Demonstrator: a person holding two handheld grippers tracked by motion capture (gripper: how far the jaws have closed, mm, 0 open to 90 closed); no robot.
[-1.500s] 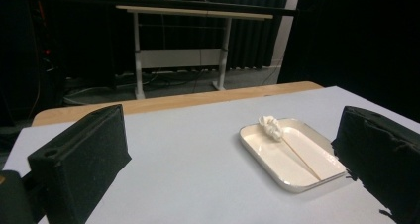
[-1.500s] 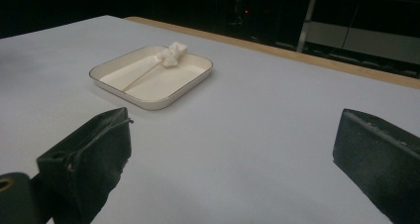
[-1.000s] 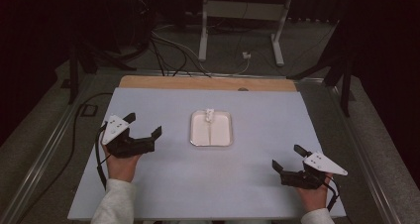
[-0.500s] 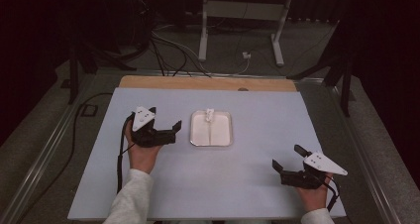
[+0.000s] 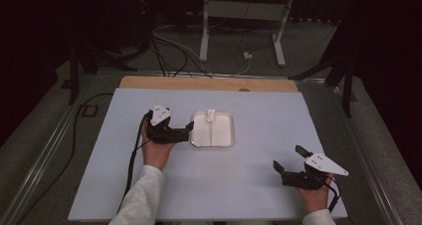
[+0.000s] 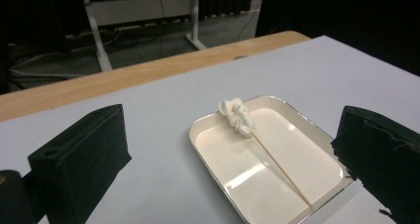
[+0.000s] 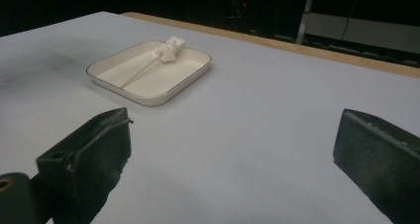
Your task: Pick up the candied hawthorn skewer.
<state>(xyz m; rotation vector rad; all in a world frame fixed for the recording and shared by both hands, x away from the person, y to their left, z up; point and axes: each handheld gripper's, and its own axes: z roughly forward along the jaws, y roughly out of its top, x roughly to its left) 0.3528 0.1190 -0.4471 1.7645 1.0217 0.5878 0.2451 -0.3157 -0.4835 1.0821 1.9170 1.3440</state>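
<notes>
I have the left gripper (image 5: 188,129) at the left edge of the tray (image 5: 227,141), its fingers (image 6: 79,157) spread wide and empty, so I judge this to be the approach to a pick: the thing to take is the skewer (image 6: 277,164) lying in the tray near the middle of the tabletop (image 5: 259,185). In the left gripper view the tray sits between my two fingers, the right one just over its near right corner.

The skewer is a thin wooden stick with a crumpled white wad (image 6: 236,116) at one end. Its long axis runs near to far along the tray's centre line in the high view; the wad points to the far side, resting at the far rim, and the bare end points to the near side.

Next I need to lower the fingers across the stick, one on each side, at a right angle to its length, and close on the bare shaft without catching the rim.

The right gripper (image 5: 291,160) waits near the right near corner, well apart, fingers wide and empty.
</notes>
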